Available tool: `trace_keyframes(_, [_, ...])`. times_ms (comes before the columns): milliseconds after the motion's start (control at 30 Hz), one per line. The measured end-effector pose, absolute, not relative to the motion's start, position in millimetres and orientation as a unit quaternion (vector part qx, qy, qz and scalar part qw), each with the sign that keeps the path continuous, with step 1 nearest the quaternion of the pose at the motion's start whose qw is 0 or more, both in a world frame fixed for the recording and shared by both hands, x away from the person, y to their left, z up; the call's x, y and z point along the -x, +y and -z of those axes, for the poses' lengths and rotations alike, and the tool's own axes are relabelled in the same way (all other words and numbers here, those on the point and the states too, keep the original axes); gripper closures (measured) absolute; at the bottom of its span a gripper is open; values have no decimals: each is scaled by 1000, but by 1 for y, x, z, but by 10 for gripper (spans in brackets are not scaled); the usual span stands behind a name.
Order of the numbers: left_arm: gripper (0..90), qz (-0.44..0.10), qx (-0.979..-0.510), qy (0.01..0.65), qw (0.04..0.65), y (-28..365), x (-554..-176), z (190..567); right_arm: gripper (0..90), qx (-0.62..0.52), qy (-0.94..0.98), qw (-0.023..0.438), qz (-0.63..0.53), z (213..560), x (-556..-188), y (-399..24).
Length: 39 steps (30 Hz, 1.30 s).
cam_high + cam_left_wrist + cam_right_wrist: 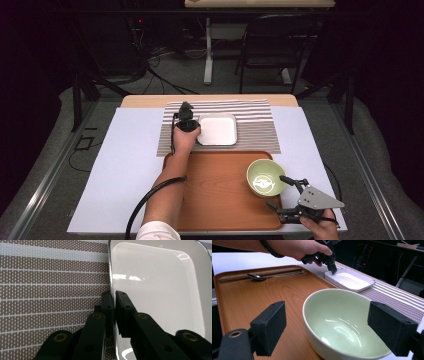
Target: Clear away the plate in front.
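While the left gripper (113, 305) pinches the white dish's (160, 285) rim, right gripper (334, 327) wide open, bowl (342, 325) between.

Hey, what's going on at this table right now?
A person is working with a handheld gripper in each hand. The left gripper has its fingers shut on the rim of a white rectangular dish, which sits on a striped placemat. The right gripper is open beside a pale green bowl on a wooden tray. A spoon lies on the tray too.
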<state>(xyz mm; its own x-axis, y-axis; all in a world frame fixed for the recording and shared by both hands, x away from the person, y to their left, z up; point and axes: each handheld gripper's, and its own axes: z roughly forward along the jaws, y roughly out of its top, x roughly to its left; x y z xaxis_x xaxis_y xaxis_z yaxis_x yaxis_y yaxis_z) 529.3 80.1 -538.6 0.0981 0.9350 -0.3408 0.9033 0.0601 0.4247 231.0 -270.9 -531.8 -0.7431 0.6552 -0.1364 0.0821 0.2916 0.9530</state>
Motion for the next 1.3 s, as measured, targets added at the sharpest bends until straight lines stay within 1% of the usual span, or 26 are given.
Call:
trace_keyframes(100, [864, -23, -681, 674, 285, 81, -530, 539, 149, -245, 759, 264, -543, 532, -229, -272])
trace_keyframes(233, [883, -7, -661, 687, 301, 85, -530, 540, 149, -246, 759, 267, -541, 532, -227, -273])
trace_keyframes(400, [889, 9, -647, 695, 313, 89, -529, 540, 149, -247, 758, 268, -541, 532, -226, -274])
trace_keyframes(600, [889, 3, -639, 702, 313, 91, -526, 536, 149, -245, 759, 267, -541, 532, -227, -273])
trace_keyframes(700, [889, 9, -632, 706, 319, 94, -522, 534, 149, -245, 759, 267, -540, 532, -226, -273])
trace_keyframes(733, [889, 14, -625, 710, 324, 97, -514, 530, 149, -244, 759, 267, -541, 532, -227, -273])
trace_keyframes(1067, [889, 14, -610, 714, 343, 108, -477, 509, 149, -242, 758, 263, -545, 532, -226, -273])
trace_keyframes(1300, [889, 16, -607, 714, 347, 115, -451, 500, 149, -242, 760, 269, -540, 532, -227, -273])
